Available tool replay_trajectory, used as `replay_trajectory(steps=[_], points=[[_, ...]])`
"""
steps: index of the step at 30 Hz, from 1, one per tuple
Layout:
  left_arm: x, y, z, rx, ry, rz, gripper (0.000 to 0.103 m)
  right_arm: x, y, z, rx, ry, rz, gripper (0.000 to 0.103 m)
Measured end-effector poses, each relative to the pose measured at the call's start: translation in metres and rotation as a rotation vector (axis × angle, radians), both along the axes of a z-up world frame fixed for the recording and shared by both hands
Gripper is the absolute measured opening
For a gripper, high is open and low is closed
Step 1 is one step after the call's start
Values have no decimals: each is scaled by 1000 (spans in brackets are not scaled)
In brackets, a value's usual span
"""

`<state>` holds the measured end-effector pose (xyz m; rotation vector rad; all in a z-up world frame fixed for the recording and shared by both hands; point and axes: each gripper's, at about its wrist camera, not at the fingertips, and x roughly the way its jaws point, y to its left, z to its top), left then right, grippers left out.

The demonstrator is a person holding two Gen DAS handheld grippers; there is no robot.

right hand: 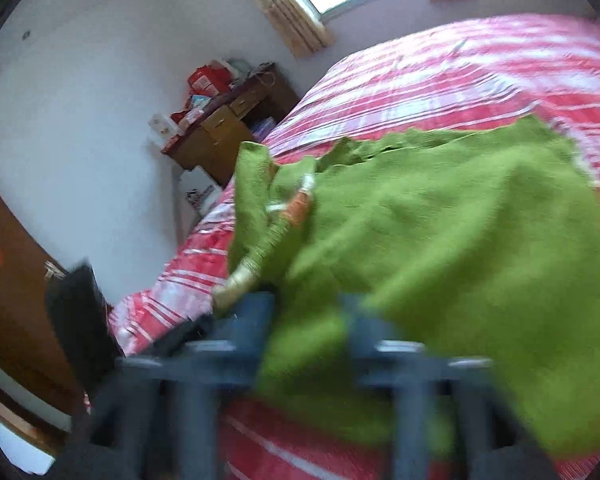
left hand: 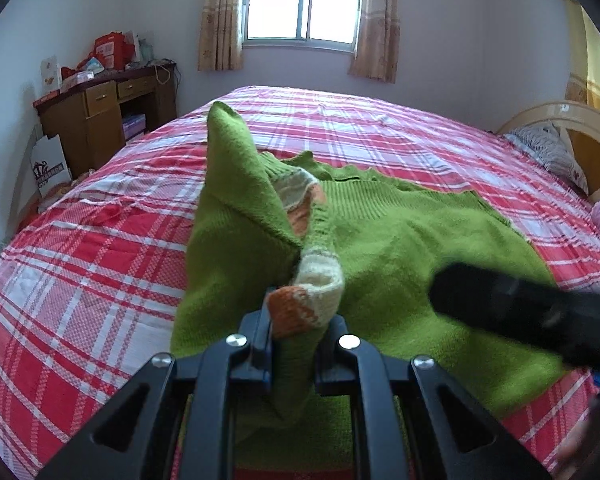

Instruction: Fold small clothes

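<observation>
A green knitted sweater [left hand: 420,232] lies spread on the bed [left hand: 100,240], over the red-and-white plaid cover, near the foot end and well short of the window [left hand: 304,0] on the far wall. Its body lies mostly flat. One sleeve is lifted off the sweater's left side and stands up in a fold. The sleeve's orange-and-cream striped cuff [left hand: 312,300] sits at the tips of the left claw [left hand: 296,336]. That claw is pinching the sleeve: its two fingers are close together with green knit squeezed between them just below the cuff.

The right claw [right hand: 306,312] shows heavily blurred in its own view. Its fingers stand spread apart, with a loose edge of the sweater lying between them; the pads do not press on it. From the left wrist view it appears as a dark blurred shape over the sweater's right part.

A wooden table [left hand: 108,108] piled with red packages stands left of the bed, against the wall.
</observation>
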<state>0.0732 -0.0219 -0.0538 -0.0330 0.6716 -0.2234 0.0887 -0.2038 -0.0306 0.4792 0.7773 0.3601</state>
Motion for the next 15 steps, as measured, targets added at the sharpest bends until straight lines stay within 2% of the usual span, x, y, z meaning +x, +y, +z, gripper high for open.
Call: replay_trajectory(steps=[1, 4, 6, 8, 11, 15], points=[[0, 2, 0, -12, 0, 0, 14, 7, 3, 0, 47, -8, 13, 81], [2, 10, -1, -68, 10, 0, 14, 25, 12, 2, 105, -5, 69, 81], [1, 14, -1, -97, 11, -3, 14, 40, 20, 4, 65, -6, 85, 81], [-1, 12, 0, -89, -1, -2, 14, 53, 26, 3, 28, 3, 105, 81], [-3, 11, 0, -91, -9, -2, 14, 72, 39, -2, 53, 26, 194, 81], [-4, 13, 0, -105, -11, -3, 14, 92, 69, -3, -86, 10, 254, 75]])
